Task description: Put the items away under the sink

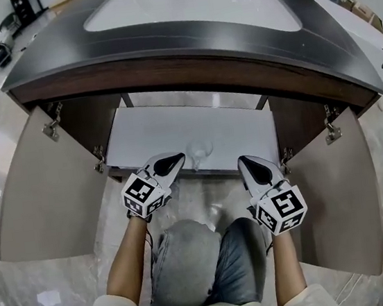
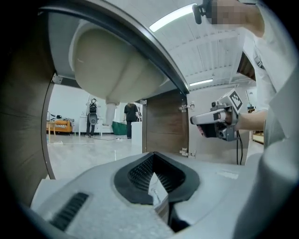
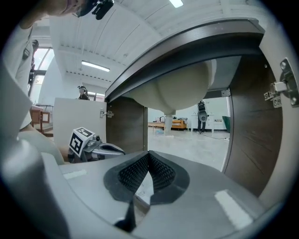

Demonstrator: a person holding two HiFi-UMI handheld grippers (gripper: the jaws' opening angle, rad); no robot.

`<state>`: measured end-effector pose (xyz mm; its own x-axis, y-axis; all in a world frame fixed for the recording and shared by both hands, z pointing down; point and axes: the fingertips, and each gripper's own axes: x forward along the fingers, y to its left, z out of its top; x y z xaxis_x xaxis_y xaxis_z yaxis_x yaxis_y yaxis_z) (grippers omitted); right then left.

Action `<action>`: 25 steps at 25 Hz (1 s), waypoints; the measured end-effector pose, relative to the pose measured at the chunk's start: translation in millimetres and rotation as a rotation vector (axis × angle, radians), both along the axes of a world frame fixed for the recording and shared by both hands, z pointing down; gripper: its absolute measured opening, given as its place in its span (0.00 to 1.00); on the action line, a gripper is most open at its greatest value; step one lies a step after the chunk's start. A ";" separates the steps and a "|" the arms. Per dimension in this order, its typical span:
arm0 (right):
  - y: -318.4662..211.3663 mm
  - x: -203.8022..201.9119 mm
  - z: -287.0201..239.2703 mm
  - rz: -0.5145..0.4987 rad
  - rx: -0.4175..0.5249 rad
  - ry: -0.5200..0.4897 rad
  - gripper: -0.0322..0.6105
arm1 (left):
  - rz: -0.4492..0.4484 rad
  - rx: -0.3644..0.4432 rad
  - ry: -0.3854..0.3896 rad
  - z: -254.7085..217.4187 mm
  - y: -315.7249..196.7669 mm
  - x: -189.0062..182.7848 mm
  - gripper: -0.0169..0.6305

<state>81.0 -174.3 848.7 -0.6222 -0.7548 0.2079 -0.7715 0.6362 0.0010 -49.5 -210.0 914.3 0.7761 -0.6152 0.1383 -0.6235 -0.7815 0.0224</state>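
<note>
The cabinet under the sink stands open, with a white shelf inside. A faint clear glass object sits near the shelf's front edge; I cannot make out what it is. My left gripper hovers just left of it at the shelf's front, jaws shut and empty. Shut and empty as well, my right gripper hangs to the glass's right, a little nearer to me. In the left gripper view the jaws point under the basin, with the right gripper off to the side. The left gripper shows in the right gripper view.
Two cabinet doors swing out wide, the left door and the right door. The dark counter with its white basin overhangs the opening. A drain pipe drops behind the shelf. My knees are just below the grippers.
</note>
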 end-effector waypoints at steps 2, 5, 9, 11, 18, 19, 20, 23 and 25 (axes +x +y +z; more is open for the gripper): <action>-1.0 -1.1 -11.2 0.002 0.004 -0.009 0.06 | -0.010 0.027 -0.007 -19.9 5.3 0.4 0.04; 0.5 -3.0 -27.3 0.000 0.016 -0.012 0.06 | -0.018 0.069 -0.019 -49.6 17.6 4.0 0.04; 4.4 -6.9 -47.2 -0.009 0.038 -0.014 0.06 | -0.019 0.115 -0.054 -77.0 30.1 7.6 0.04; 6.0 -7.5 -60.4 -0.011 0.055 -0.017 0.06 | -0.021 0.143 -0.063 -93.6 30.5 9.6 0.04; -4.2 -8.2 -105.6 0.017 0.110 -0.079 0.06 | 0.014 0.250 -0.045 -150.2 21.3 15.0 0.04; -7.7 -8.0 -109.8 0.027 0.108 -0.096 0.06 | 0.022 0.268 -0.043 -158.4 19.6 16.5 0.04; -11.0 -7.3 -113.6 0.040 0.107 -0.101 0.06 | 0.030 0.278 -0.039 -166.4 18.7 18.2 0.04; -15.1 -9.0 -130.6 0.051 0.117 -0.085 0.06 | 0.067 0.261 0.024 -194.4 20.2 25.8 0.04; -11.7 -13.1 -150.9 0.034 0.111 -0.102 0.06 | 0.117 0.230 0.061 -217.1 25.3 32.7 0.04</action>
<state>68.0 -186.0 697.8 -0.6091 -0.7909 0.0590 -0.7926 0.6097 -0.0096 -16.8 -184.7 697.2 0.8463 -0.5309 -0.0441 -0.5318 -0.8369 -0.1296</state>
